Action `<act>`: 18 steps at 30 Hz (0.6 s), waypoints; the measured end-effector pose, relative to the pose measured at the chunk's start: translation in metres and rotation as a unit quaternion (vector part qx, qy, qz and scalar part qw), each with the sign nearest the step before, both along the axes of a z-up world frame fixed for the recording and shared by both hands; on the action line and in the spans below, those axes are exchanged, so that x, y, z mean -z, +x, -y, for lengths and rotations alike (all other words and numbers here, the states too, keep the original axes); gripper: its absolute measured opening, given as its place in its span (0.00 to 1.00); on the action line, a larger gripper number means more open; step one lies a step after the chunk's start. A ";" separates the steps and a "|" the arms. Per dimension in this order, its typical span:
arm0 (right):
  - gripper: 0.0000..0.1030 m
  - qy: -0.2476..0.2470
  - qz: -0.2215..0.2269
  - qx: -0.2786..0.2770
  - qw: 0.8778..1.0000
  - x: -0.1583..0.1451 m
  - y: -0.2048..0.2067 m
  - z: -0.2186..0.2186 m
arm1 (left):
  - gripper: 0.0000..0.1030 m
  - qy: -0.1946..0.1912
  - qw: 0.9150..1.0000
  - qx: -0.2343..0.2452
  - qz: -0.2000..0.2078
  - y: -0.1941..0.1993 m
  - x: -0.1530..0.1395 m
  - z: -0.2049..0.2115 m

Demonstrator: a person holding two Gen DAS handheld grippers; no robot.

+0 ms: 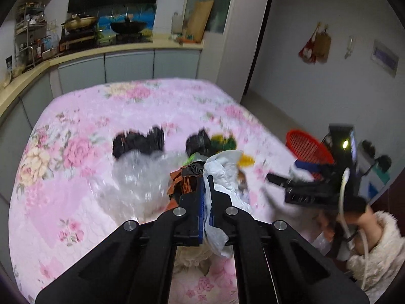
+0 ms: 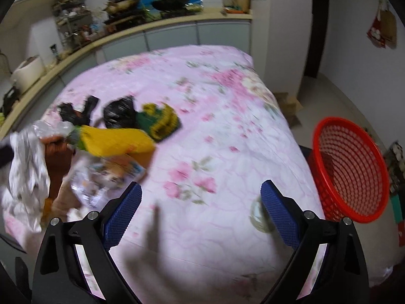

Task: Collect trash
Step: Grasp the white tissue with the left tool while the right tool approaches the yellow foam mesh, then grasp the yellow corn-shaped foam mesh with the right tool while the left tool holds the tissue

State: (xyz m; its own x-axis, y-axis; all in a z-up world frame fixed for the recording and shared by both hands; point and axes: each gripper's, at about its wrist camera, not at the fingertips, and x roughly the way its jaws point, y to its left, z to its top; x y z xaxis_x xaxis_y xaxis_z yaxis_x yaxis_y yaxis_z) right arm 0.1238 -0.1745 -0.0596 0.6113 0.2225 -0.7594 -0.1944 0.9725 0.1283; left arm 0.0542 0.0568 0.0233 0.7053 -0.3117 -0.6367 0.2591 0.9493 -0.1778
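Observation:
My left gripper (image 1: 207, 179) is shut on a crumpled white wrapper (image 1: 222, 174), which pokes out ahead of the pads and hangs down behind them. Just beyond it on the floral pink cloth (image 1: 101, 116) lie a clear plastic bag (image 1: 136, 174), brown scraps (image 1: 181, 181), black bags (image 1: 138, 141) and a green-yellow packet (image 1: 224, 141). My right gripper (image 2: 201, 190) is open above bare cloth (image 2: 227, 106), nothing between its blue pads (image 2: 278, 210). To its left sit a yellow packet (image 2: 114, 140), the white wrapper (image 2: 27, 162) and a printed packet (image 2: 108, 177). A red mesh basket (image 2: 350, 167) stands off the table's right edge.
A kitchen counter (image 1: 101, 50) with pots and shelves runs behind the table. In the left wrist view the right gripper (image 1: 301, 185) and a fluffy-sleeved arm (image 1: 377, 248) are at the right, in front of the red basket (image 1: 308, 147). Cardboard boxes (image 2: 288, 106) lie on the floor.

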 end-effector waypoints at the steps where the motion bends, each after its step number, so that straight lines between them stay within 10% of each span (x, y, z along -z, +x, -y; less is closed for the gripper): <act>1: 0.89 0.007 -0.001 -0.005 1.000 -0.001 0.001 -0.002 | 0.02 -0.010 1.000 -0.001 0.004 0.002 -0.004 -0.004; 18: 0.89 0.034 -0.011 -0.023 0.999 -0.005 0.003 -0.017 | 0.03 -0.021 1.000 -0.004 0.017 0.014 -0.008 -0.019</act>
State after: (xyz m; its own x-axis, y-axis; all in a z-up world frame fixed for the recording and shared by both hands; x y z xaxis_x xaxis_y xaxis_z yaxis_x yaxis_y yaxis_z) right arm 0.1266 -0.1573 -0.0542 0.5826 0.3015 -0.7547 -0.2343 0.9515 0.1993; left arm 0.0680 0.0760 0.0309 0.7290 -0.3310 -0.5991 0.2574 0.9436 -0.2080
